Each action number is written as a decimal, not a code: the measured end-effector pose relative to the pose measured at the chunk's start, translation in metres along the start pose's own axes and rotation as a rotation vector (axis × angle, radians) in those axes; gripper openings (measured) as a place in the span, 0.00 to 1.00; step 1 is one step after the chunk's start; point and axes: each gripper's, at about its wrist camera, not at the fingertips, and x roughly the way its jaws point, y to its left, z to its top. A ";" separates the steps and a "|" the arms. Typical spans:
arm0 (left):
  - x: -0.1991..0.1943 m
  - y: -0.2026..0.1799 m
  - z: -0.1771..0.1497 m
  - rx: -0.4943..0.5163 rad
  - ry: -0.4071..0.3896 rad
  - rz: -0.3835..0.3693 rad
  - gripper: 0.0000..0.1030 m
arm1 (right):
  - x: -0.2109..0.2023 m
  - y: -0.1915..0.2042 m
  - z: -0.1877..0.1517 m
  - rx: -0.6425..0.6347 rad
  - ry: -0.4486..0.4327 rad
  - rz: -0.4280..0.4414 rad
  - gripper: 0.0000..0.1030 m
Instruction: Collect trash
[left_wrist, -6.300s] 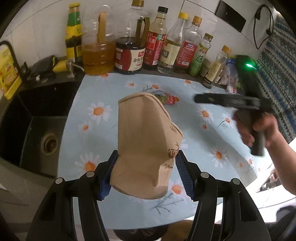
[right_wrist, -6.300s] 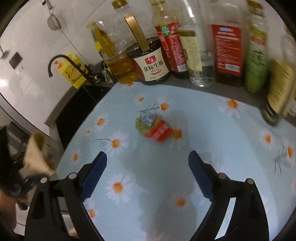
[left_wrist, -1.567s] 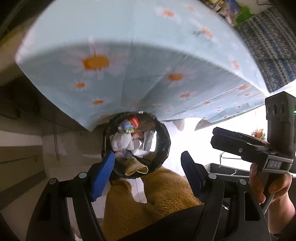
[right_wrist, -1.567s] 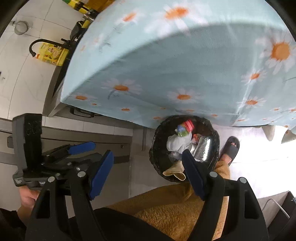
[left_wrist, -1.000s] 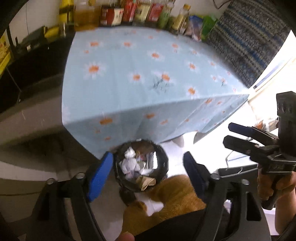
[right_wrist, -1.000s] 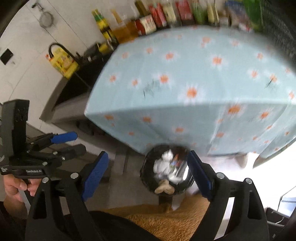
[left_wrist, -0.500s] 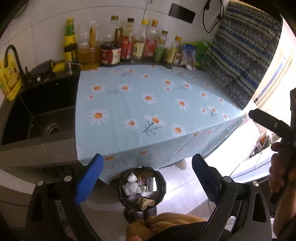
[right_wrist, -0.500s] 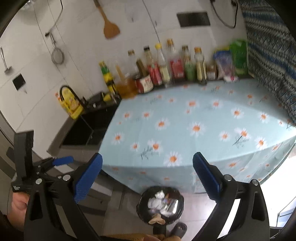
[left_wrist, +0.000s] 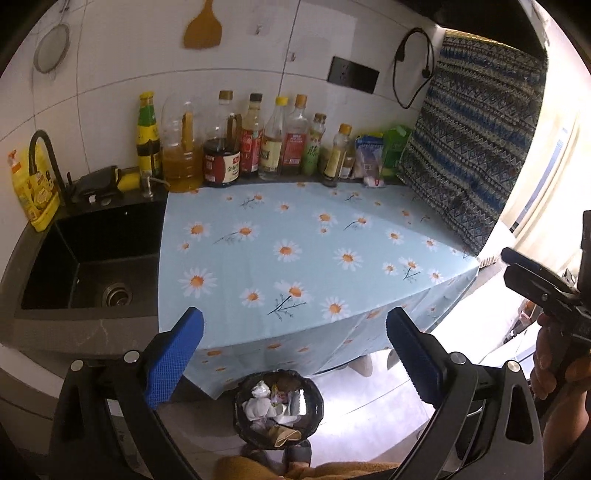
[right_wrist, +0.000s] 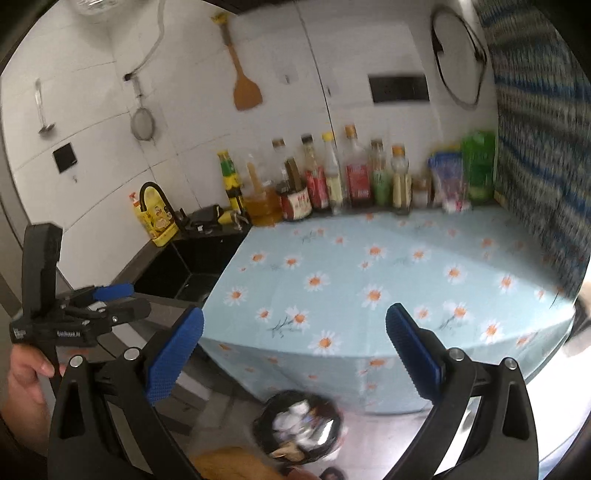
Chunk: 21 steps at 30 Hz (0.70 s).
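Note:
A black-lined trash bin (left_wrist: 279, 408) stands on the floor below the counter's front edge, holding crumpled white paper, a tan paper bag and wrappers; it also shows in the right wrist view (right_wrist: 300, 428). My left gripper (left_wrist: 293, 354) is open and empty, held high above the bin. My right gripper (right_wrist: 293, 354) is open and empty too, above and in front of the counter. The right gripper shows at the right edge of the left wrist view (left_wrist: 543, 291); the left gripper shows at the left of the right wrist view (right_wrist: 85, 314). No trash shows on the daisy tablecloth (left_wrist: 295, 251).
A row of sauce and oil bottles (left_wrist: 240, 147) lines the back wall. A black sink (left_wrist: 88, 258) with a faucet lies left of the cloth. A patterned blue cloth (left_wrist: 472, 147) hangs at the right. A person's legs in tan fabric (left_wrist: 295, 469) are near the bin.
Both grippers have risen and pulled back from over the bin, so the whole counter is in view. The tan bag and red-green wrapper seen earlier on the counter now lie in the bin.

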 end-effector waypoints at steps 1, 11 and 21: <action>-0.003 -0.002 0.001 0.001 -0.006 0.012 0.93 | -0.003 0.000 0.001 -0.006 -0.004 0.002 0.95; -0.009 -0.004 0.017 0.021 -0.056 0.026 0.93 | 0.010 -0.020 0.005 -0.011 -0.010 -0.088 0.95; 0.003 0.004 0.015 0.015 -0.041 0.030 0.93 | 0.034 -0.017 0.004 -0.019 0.041 -0.096 0.95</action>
